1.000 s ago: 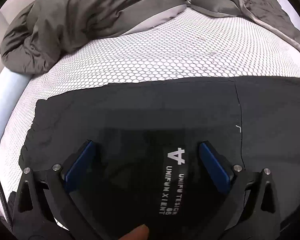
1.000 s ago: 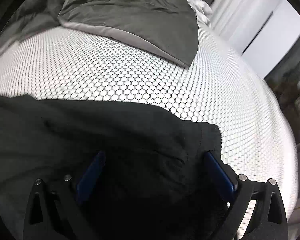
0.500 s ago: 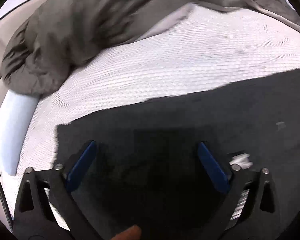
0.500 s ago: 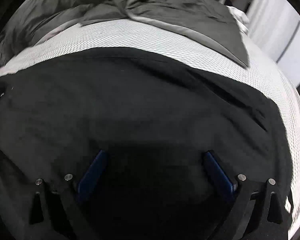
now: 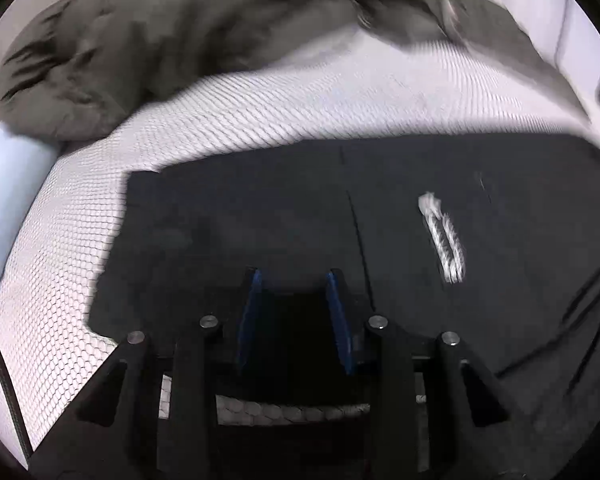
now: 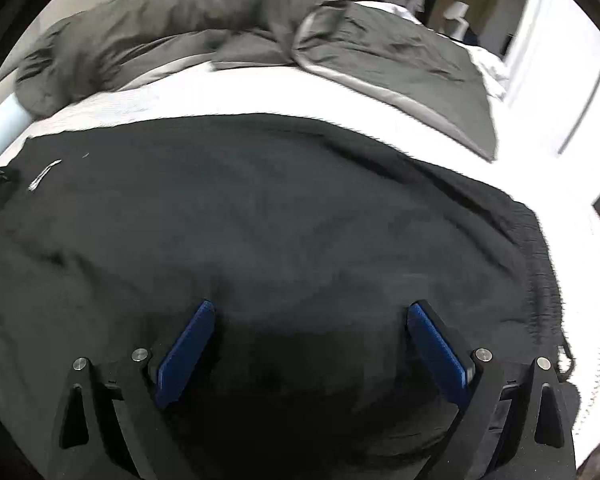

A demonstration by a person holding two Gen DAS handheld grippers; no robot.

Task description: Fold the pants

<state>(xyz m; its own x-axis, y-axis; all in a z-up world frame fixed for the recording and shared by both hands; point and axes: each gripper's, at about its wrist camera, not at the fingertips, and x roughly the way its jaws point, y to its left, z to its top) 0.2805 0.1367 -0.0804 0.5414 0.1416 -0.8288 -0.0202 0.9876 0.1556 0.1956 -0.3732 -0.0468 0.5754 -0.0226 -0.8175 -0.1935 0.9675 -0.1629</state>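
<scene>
Black pants (image 5: 260, 208) lie spread flat across the white honeycomb mattress cover (image 5: 300, 100); a white printed logo (image 5: 444, 236) shows to the right of my left gripper. My left gripper (image 5: 293, 276) hovers over the pants' near left edge. Its jaws are closing, blue pads narrow but still apart, with dark fabric between them. In the right wrist view the pants (image 6: 280, 200) fill the middle, with the logo (image 6: 44, 174) at far left. My right gripper (image 6: 312, 306) stands wide open just above the cloth, gripping nothing.
A rumpled grey duvet (image 5: 160, 40) is piled along the far side of the bed, also seen as the duvet (image 6: 380, 52) in the right wrist view. A pale blue bed edge (image 5: 8, 184) runs at the left. White wall and doors (image 6: 560, 60) stand beyond.
The left gripper slid left along the pants, so the logo now lies off to its right, and its jaws narrowed sharply. The right gripper moved from the pants' right end toward the middle, still open.
</scene>
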